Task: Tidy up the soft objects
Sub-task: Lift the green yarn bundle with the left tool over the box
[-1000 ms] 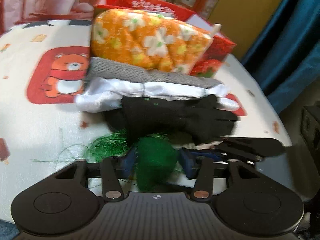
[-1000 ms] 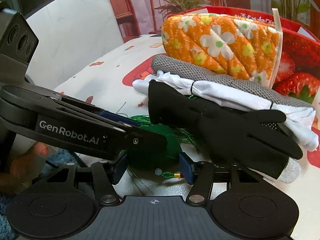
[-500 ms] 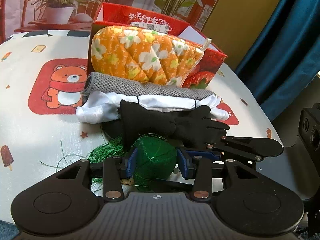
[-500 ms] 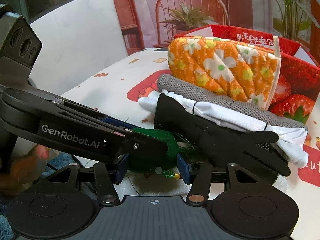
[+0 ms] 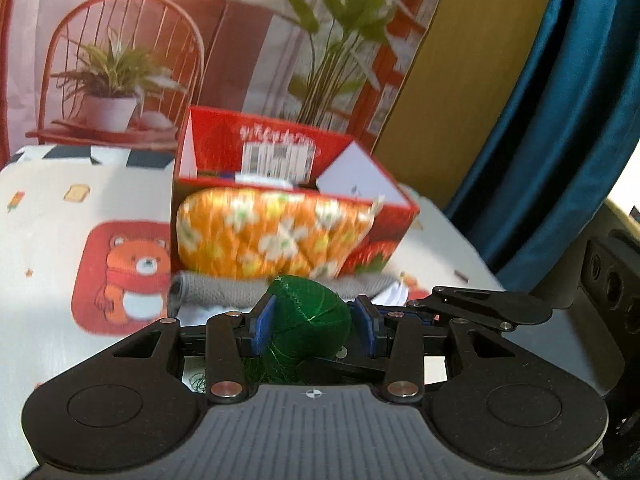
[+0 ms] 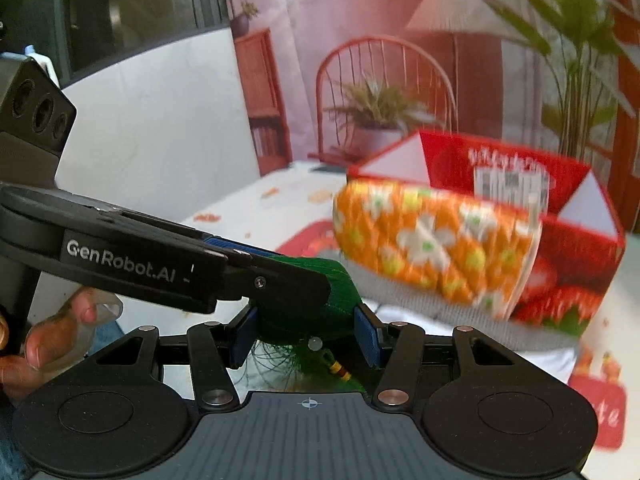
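Left gripper (image 5: 310, 322) sits dead center at the bottom of its own view, blue pads (image 5: 264, 322) squeezed onto both sides of a green yarn ball (image 5: 306, 330), so that's pinched and lifted up off the table. Right gripper (image 6: 306, 332) is in on it too: in the right wrist view its blue pads sit against the same green ball (image 6: 336, 304) from either side, with loose green strands and a little beaded tassel hanging under it at lower center. So both grippers have hold of the one ball, crossing each other.

Just behind the ball, mid frame, there's a folded grey knit cloth (image 5: 216, 292) lying on the cartoon tablecloth (image 5: 52, 216), with a bit of white fabric (image 6: 532, 356) under it. On top of the grey one leans an orange floral oven mitt (image 5: 272, 232), pretty blurry, resting against the front wall of a red strawberry box (image 5: 384, 236) with its flaps open.

Further back, upper part of the frame, a printed backdrop (image 5: 240, 40) with a chair and plants, and a blue curtain (image 5: 560, 120) on the right.
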